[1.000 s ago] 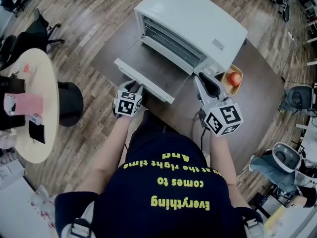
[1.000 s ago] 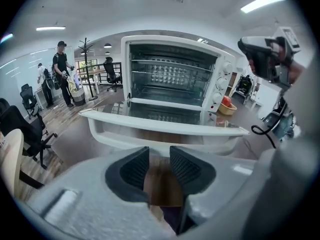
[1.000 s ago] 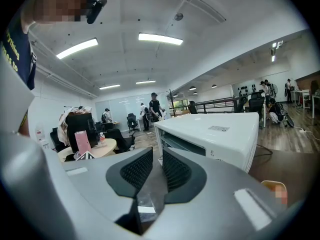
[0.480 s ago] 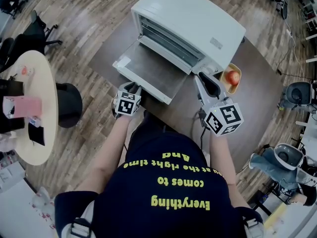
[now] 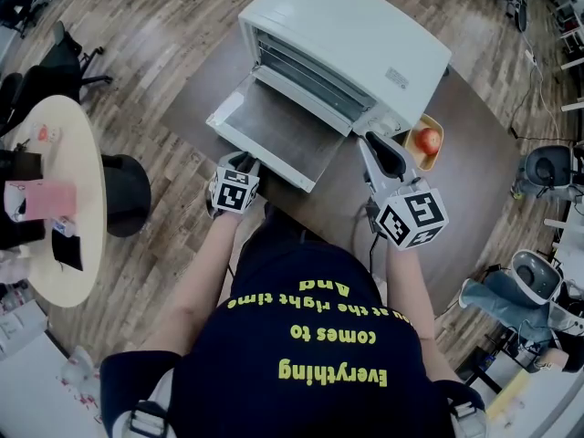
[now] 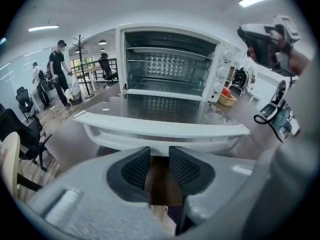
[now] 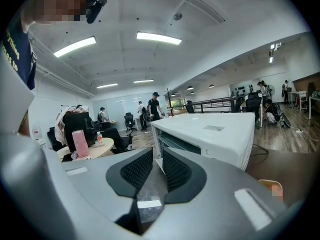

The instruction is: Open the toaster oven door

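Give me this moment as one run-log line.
door: open flat | left gripper: open, empty, facing handle | right gripper: open, empty, beside oven

yellow print on the back of the person's dark shirt (image 5: 310, 336), upside down in the head view: "everything", "comes to", a part-hidden line ending "at the right time", then "and". small grey label (image 5: 396, 78) on top of the toaster oven (image 5: 365, 26): too small to read

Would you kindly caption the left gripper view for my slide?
Left gripper, jaws slightly apart and empty, faces the open door of the oven.
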### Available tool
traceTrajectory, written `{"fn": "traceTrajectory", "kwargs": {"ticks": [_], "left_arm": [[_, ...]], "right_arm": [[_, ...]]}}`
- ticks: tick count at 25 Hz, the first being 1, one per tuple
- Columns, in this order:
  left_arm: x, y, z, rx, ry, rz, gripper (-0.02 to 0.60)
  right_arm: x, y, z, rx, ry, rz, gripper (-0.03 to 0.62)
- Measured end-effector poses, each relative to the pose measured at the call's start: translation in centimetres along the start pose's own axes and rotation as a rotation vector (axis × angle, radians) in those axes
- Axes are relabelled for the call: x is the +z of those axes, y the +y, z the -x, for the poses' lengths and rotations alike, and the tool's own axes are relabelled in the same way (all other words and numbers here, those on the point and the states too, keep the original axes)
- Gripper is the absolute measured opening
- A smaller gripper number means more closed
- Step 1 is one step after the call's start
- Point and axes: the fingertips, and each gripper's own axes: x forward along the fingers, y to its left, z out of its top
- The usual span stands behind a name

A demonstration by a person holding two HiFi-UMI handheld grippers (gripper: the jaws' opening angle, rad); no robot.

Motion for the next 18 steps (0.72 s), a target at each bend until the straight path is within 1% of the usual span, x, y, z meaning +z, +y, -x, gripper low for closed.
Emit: {"fn": "traceTrajectory", "kwargs": {"ticks": [9, 18], "left_arm": [[-0.32, 0.26, -0.45, -0.008, 0.015, -0.01, 0.126], [-0.4, 0.35, -0.87, -0.009, 0.034, -0.014, 0.126]], "right_arm": [[0.18, 0.6, -0.62, 0.01, 0.004, 0.006, 0.077], [0.01, 0.29, -0.77, 0.007, 0.009, 0.005, 0.077]]}}
